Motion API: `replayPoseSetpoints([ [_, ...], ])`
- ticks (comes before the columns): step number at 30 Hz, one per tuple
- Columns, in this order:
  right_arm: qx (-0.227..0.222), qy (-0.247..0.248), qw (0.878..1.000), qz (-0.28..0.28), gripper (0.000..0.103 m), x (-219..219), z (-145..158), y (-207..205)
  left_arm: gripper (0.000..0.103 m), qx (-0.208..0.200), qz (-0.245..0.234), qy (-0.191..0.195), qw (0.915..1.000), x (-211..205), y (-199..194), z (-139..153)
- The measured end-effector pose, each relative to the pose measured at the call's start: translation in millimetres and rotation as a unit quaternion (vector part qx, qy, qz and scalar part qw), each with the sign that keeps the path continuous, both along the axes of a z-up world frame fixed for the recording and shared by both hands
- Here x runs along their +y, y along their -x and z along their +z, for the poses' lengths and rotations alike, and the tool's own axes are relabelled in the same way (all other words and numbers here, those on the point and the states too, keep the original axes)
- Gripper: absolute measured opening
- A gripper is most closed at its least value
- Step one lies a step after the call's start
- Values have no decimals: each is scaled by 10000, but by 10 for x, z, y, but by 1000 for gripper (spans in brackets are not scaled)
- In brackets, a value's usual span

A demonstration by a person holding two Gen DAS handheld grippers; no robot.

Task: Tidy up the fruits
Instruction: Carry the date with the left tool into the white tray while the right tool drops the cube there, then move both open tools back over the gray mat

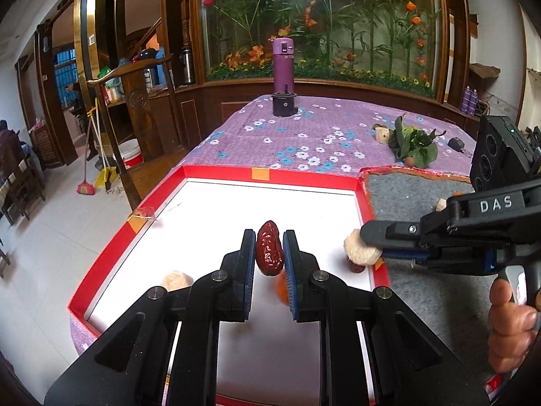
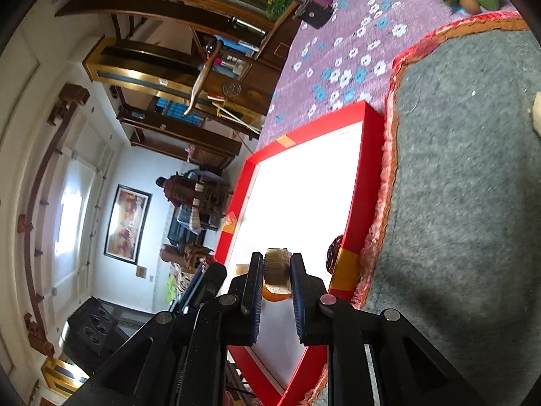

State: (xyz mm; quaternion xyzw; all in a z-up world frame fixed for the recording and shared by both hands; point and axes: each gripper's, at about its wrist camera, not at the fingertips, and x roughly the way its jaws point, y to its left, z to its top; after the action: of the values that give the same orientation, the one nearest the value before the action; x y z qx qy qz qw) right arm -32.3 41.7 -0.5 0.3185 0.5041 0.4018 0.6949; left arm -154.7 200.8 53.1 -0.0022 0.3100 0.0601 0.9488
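Observation:
My left gripper [image 1: 268, 250] is shut on a dark red date [image 1: 268, 248] and holds it above the white floor of the red-rimmed tray [image 1: 304, 177]. My right gripper [image 2: 276, 270] is shut on a pale tan fruit slice [image 2: 276, 265], which also shows in the left wrist view [image 1: 358, 248] over the tray's right rim. Another pale piece [image 1: 175, 279] lies at the tray's left, an orange fruit [image 1: 280, 289] lies under my left fingers, and a small dark fruit [image 1: 355, 267] sits by the right rim.
A grey felt mat [image 1: 422, 287] lies right of the tray on the purple flowered cloth [image 1: 304, 135]. A purple bottle [image 1: 283, 67] on a black stand is at the far edge. Leafy fruit [image 1: 410, 143], a pale block [image 1: 382, 133] and another piece [image 1: 441, 204] lie at the right.

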Motion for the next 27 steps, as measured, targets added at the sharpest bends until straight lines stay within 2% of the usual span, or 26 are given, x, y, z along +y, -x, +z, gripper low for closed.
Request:
replayPoseSetpoints([
  [4, -41, 279, 9996, 42, 15, 110, -34, 5, 15, 60, 95, -43, 9999, 45, -23, -48],
  [8, -258, 636, 9976, 32, 16, 203, -11, 66, 15, 164, 363, -353, 9986, 84, -40, -111],
  [12, -767, 1183, 9899, 145, 21, 342, 99, 158, 17, 127, 706, -679, 9951, 143, -12, -119],
  [16, -1101, 1127, 9874, 125, 24, 340, 178, 239, 36, -25, 910, -775, 9928, 205, 53, -51],
  [19, -1237, 1082, 9864, 51, 25, 254, 220, 268, 43, -158, 1001, -899, 9908, 201, 97, 18],
  [27, -1248, 877, 9880, -247, 25, -54, 265, 241, 44, -398, 991, -1034, 9889, 98, 198, 212],
])
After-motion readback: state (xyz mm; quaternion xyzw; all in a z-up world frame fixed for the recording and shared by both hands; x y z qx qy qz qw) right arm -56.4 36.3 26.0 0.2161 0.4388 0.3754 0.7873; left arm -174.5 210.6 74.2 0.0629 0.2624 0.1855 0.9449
